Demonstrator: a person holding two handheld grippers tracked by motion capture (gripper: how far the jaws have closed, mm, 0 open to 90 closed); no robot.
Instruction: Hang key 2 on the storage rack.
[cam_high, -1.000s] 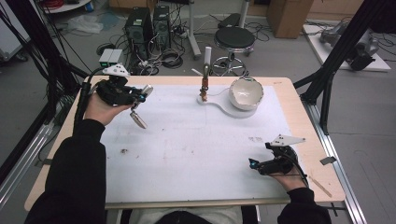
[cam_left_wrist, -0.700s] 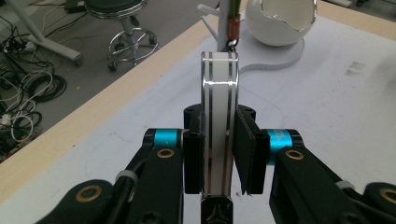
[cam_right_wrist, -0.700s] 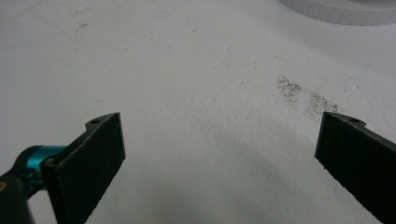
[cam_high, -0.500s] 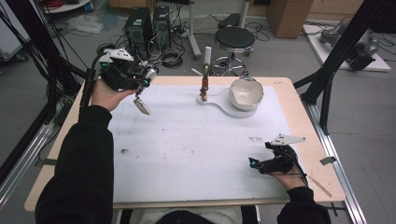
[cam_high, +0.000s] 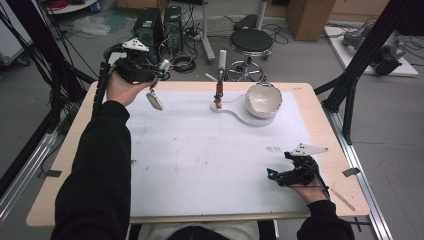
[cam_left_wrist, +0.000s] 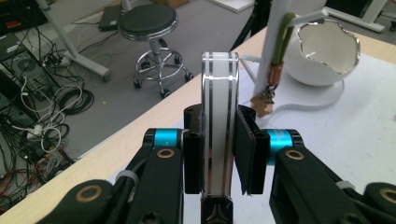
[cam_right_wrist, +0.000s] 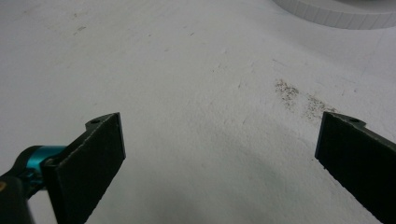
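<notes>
Clamping left gripper (cam_left_wrist: 217, 163) tight on a flat white bar (cam_left_wrist: 219, 116) edge-on, raising it over the bench's (cam_high: 75, 150) far left corner, probably toward the stand (cam_high: 220, 82) and bowl (cam_high: 263, 99), forearm stretched forward, while resting right gripper (cam_right_wrist: 219, 149) wide open and empty near the near right edge.

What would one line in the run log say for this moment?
left gripper: shut on white flat piece, raised at table's far-left corner | right gripper: open, low over white mat | bowl: untouched
</notes>
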